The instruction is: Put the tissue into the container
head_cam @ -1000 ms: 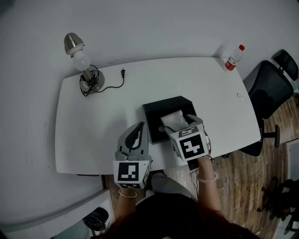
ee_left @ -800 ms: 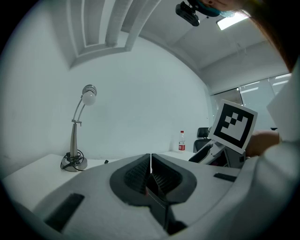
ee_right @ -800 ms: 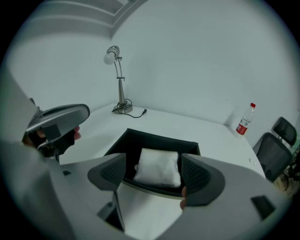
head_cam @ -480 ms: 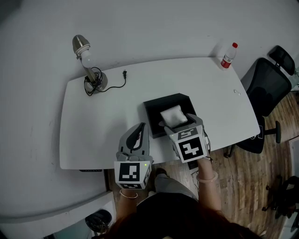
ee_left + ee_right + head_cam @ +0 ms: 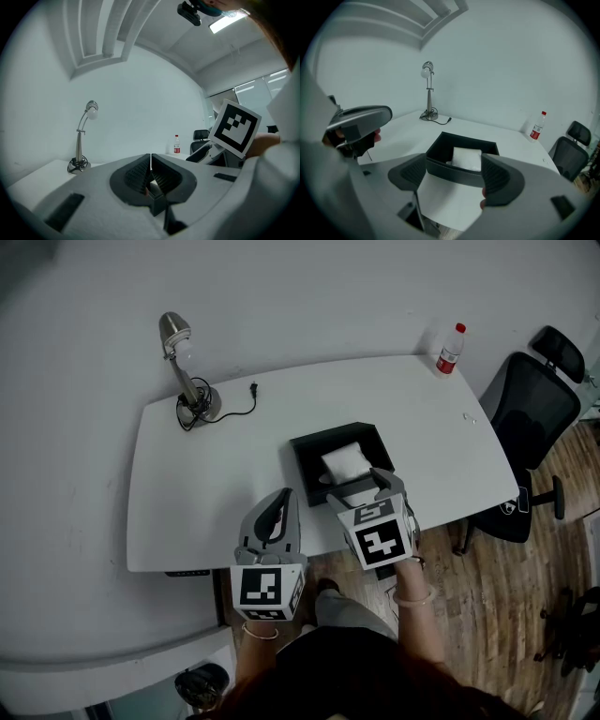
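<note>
A white folded tissue (image 5: 345,462) (image 5: 466,158) lies inside the black open container (image 5: 309,442) (image 5: 440,142) near the table's front edge. My right gripper (image 5: 360,495) (image 5: 454,177) hovers just in front of the container, over the table edge, open with nothing between its fingers. My left gripper (image 5: 277,512) (image 5: 150,164) is to the left of it, also at the front edge, with its jaws shut together and empty.
A desk lamp (image 5: 183,367) (image 5: 428,89) with a loose cord stands at the back left of the white table (image 5: 216,474). A bottle with a red cap (image 5: 449,349) (image 5: 537,125) is at the back right. A black office chair (image 5: 534,409) sits beside the table's right end.
My right gripper has drawn back from over the container toward the table's front edge, leaving the tissue inside. The left gripper has hardly moved.
</note>
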The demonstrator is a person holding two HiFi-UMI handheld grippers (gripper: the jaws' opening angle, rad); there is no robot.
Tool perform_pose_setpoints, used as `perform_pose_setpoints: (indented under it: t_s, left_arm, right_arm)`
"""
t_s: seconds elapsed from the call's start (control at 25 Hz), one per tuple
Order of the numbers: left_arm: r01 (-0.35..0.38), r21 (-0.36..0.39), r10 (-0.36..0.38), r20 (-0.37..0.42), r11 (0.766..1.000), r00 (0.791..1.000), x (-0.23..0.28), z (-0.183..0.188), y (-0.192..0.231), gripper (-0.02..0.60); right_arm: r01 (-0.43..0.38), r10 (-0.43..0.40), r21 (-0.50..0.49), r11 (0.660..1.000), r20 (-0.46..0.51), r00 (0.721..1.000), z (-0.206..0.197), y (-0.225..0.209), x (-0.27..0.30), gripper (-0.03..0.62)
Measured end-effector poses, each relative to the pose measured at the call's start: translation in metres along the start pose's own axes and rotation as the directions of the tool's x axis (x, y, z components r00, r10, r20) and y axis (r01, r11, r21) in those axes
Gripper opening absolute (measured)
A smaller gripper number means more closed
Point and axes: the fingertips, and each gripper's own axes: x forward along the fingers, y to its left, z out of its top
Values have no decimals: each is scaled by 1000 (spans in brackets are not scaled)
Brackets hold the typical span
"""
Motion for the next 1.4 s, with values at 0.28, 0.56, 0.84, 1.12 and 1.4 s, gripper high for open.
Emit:
perform_pose_setpoints:
  t_s: [0.28, 0.56, 0.84, 1.12, 1.4]
  left_arm:
    - [15, -2, -14, 19, 1000, 1000, -21, 5, -11, 29]
    - [32, -7, -32, 34, 999, 999, -45, 9, -23, 29]
    - [34, -21, -33, 43, 999, 999, -74, 10, -30, 29]
    - [38, -16, -37, 48, 999, 998, -100, 13, -36, 29]
    - [44, -14, -43, 62, 999, 997, -124, 18, -44, 29]
  right_arm:
    - [100, -100, -6, 995, 85, 991, 1, -1, -27, 215]
    - [116, -115, -2, 993, 124, 986, -6, 10, -52, 204]
    - [137, -139, 25, 990, 207, 969, -6, 28, -82, 141]
    - [166, -174, 55, 985, 253, 952, -11, 37, -109, 86]
    - [185, -195, 63, 981, 275, 941, -18, 49, -132, 64]
